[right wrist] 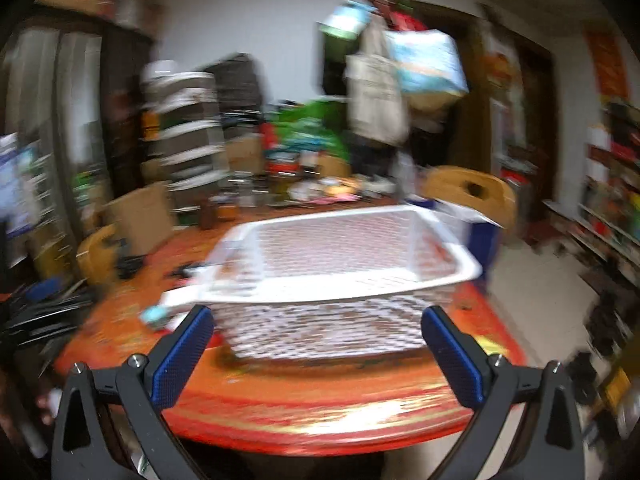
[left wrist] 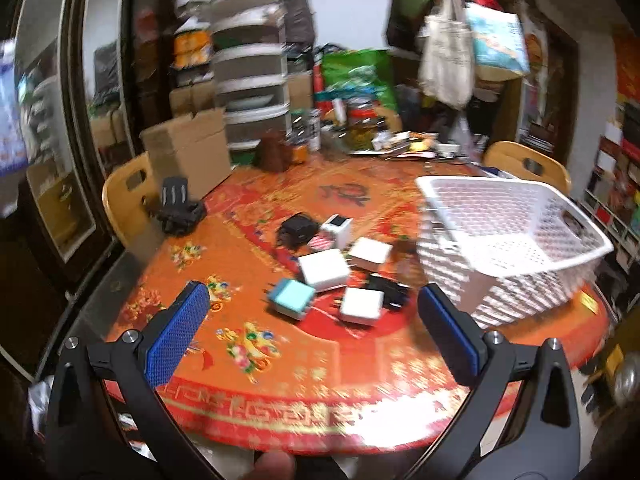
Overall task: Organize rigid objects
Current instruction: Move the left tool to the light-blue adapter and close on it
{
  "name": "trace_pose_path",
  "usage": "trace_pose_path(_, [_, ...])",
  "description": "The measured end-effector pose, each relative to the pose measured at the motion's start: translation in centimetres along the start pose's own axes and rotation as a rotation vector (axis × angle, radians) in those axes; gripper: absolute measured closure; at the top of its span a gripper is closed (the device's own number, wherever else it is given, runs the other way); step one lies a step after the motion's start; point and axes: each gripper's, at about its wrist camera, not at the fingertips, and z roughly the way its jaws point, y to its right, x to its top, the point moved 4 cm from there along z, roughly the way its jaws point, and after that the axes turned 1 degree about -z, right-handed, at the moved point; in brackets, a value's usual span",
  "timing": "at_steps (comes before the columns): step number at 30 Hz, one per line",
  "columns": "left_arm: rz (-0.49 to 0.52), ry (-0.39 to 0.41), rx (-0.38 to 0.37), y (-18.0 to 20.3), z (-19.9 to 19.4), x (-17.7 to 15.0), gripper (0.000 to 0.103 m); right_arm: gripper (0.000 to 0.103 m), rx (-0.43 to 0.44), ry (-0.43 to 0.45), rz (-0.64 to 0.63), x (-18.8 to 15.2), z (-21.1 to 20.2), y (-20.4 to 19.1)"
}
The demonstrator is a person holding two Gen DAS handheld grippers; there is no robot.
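Several small chargers and boxes lie clustered mid-table in the left wrist view: a teal-topped box (left wrist: 291,298), white boxes (left wrist: 323,269) (left wrist: 361,305) (left wrist: 370,252), an upright white one (left wrist: 338,230) and black adapters (left wrist: 297,229). A white mesh basket (left wrist: 516,240) stands to their right. My left gripper (left wrist: 312,334) is open and empty, above the table's near side. My right gripper (right wrist: 316,354) is open and empty, just in front of the basket (right wrist: 340,284). The teal box (right wrist: 154,314) shows blurred at the basket's left.
The round table has a red-orange patterned cloth (left wrist: 280,360). A cardboard box (left wrist: 188,152), a black holder (left wrist: 176,208) and clutter (left wrist: 380,140) sit at the far edge. Wooden chairs (left wrist: 128,200) (left wrist: 528,164) stand around it. Shelves line the right wall.
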Motion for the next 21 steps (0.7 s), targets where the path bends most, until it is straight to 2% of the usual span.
trace_pose_path(3, [-0.021, -0.120, 0.054, -2.4, 4.9, -0.9, 0.000, 0.000, -0.113, -0.085, 0.071, 0.8, 4.0, 5.5])
trace_pose_path(4, [-0.036, -0.176, 0.063, -3.4, 6.7, -1.6, 0.000, 0.000, -0.124, -0.113, 0.100, 1.0, 5.4, 7.2])
trace_pose_path(6, [-0.072, -0.221, 0.056, -4.6, 8.5, -2.4, 0.000, 0.006, -0.115, -0.157, 0.152, 1.2, 7.6, 9.7])
trace_pose_path(7, [-0.092, -0.234, 0.045, -5.2, 9.1, -2.8, 0.000, 0.007, -0.081, -0.152, 0.178, 1.5, 8.4, 10.7])
trace_pose_path(9, [-0.098, -0.243, 0.038, -5.8, 9.9, -3.2, 0.000, 0.015, -0.098, -0.174, 0.171, 2.0, 9.4, 11.4])
trace_pose_path(12, [-0.063, -0.255, 0.073, -6.3, 11.3, -3.5, 0.000, 0.026, -0.078, -0.174, 0.165, 2.6, 11.0, 12.3])
trace_pose_path(15, [-0.055, -0.282, 0.082, -6.2, 12.8, -4.0, 0.000, 0.047, -0.081, -0.211, 0.135, 3.3, 13.0, 11.8])
trace_pose_path(17, [-0.051, -0.303, 0.077, -5.9, 14.0, -4.1, 0.000, 0.074, -0.091, -0.249, 0.131, 3.3, 14.8, 11.2])
trace_pose_path(20, [-0.023, -0.317, 0.084, -5.2, 15.4, -4.2, 0.000, 0.085, -0.069, -0.291, 0.134, 3.0, 16.8, 10.9])
trace_pose_path(21, [-0.011, -0.321, 0.089, -5.0, 15.9, -4.1, 0.000, 0.086, -0.060, -0.294, 0.131, 2.9, 17.2, 10.8])
